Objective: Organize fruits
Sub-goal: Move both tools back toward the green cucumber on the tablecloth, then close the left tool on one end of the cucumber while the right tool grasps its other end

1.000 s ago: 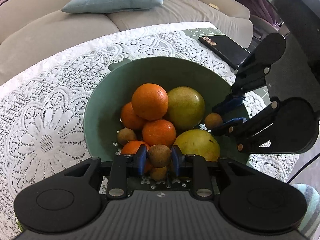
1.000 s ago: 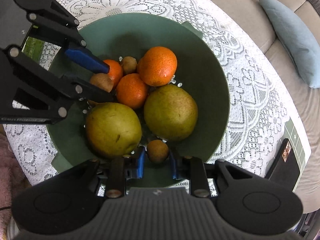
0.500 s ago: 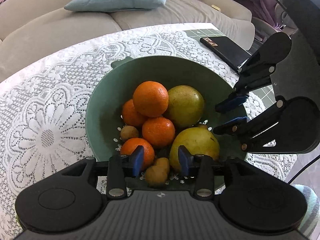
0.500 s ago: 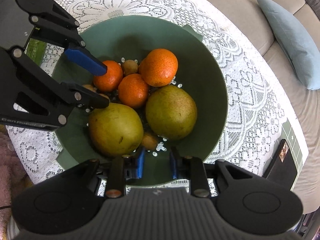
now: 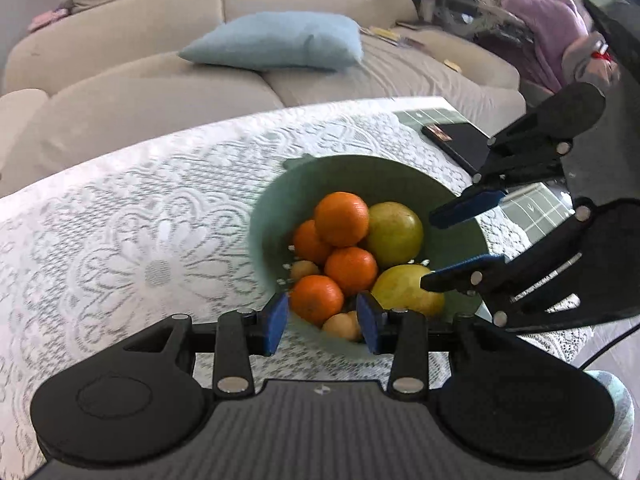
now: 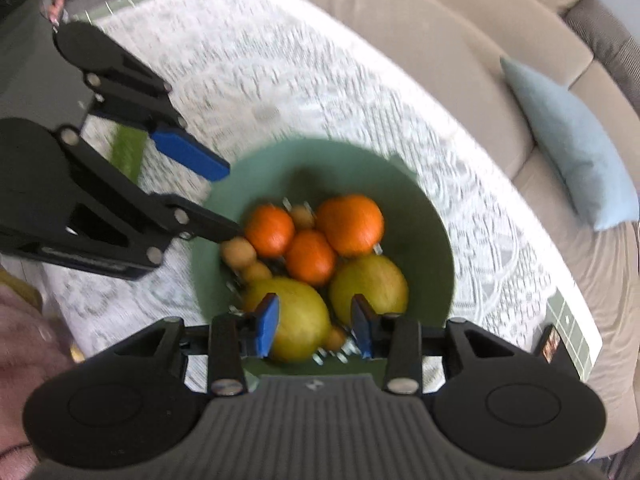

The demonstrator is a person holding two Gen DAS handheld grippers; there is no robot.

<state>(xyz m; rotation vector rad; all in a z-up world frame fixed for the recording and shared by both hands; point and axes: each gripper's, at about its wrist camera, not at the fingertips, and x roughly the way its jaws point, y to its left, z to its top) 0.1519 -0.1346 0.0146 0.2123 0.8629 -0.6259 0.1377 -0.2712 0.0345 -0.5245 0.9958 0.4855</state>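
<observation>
A green bowl (image 5: 360, 172) (image 6: 320, 152) on the lace-covered table holds several oranges (image 5: 340, 218) (image 6: 350, 224), two big yellow-green fruits (image 5: 394, 234) (image 6: 370, 288) and several small brown fruits (image 5: 340, 326) (image 6: 239, 252). My left gripper (image 5: 322, 320) (image 6: 228, 202) hangs open above the bowl's near rim with nothing between its pads. My right gripper (image 6: 315, 326) (image 5: 432, 250) hovers over the opposite side of the bowl. Its jaws are opening and nothing is held; one small brown fruit (image 6: 335, 338) lies in the bowl below them.
A white lace cloth (image 5: 152, 240) covers the round table. A black flat device (image 5: 460, 140) lies on a green gridded mat at the table's far edge. Behind are a beige sofa (image 5: 120, 92) with a light blue cushion (image 5: 276, 42), and a person in purple (image 5: 552, 12).
Both grippers let go of a small brown fruit each, and both fruits now lie in the bowl. Both grippers have opened, lifted and drawn back, so the bowl looks smaller.
</observation>
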